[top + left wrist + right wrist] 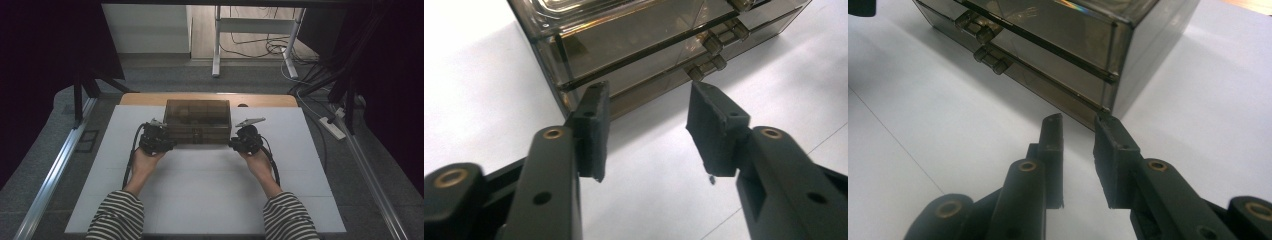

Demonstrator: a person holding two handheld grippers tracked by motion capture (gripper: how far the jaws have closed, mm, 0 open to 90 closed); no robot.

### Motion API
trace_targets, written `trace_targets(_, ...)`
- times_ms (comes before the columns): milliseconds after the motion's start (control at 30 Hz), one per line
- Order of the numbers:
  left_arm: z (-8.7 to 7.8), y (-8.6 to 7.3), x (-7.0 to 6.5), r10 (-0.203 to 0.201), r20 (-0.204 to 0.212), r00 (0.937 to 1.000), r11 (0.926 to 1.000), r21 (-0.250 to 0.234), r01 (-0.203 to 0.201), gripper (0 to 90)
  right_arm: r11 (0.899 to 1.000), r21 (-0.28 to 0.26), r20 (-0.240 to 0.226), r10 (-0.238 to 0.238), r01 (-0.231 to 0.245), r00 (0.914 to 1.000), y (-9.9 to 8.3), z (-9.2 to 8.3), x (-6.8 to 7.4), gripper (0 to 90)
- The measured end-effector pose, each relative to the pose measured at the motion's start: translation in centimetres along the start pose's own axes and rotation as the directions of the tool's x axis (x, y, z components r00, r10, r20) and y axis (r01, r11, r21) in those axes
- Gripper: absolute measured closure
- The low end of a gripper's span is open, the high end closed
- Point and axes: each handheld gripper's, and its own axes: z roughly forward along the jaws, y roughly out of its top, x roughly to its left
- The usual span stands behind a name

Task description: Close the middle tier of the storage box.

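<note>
both grippers, left gripper (pixel 169 141) and right gripper (pixel 234 142), released at the smoked drawer box (pixel 198 121) front corners; next move calls for seizing a drawer handle (pixel 713 42).

beyond my left fingers (pixel 594 125) the smoky drawer box (pixel 649 45) runs off the top edge; past my right fingers (pixel 1113 155) its contents are too murky to tell

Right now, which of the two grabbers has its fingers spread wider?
The left gripper. Its fingers stand well apart before the brown drawer box's left corner, while the right gripper's fingers leave a narrower gap. Neither holds anything.
</note>
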Motion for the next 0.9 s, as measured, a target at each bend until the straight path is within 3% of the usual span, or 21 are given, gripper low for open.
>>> trace_targets(633,-1.9,-1.3,-0.1,-0.005,0.037,0.9993,0.9991,-0.042,0.007,41.8,1.0,-0.014,0.009,-0.01,0.01,0.9999,-1.7,-2.0,-0.8,68.9)
trace_targets(900,-2.4,-2.1,-0.3,0.001,0.04,0.9992,0.9984,-0.057,0.001,40.5,1.0,-0.027,0.011,0.011,-0.01,0.9999,-2.6,-2.9,-1.4,67.5)
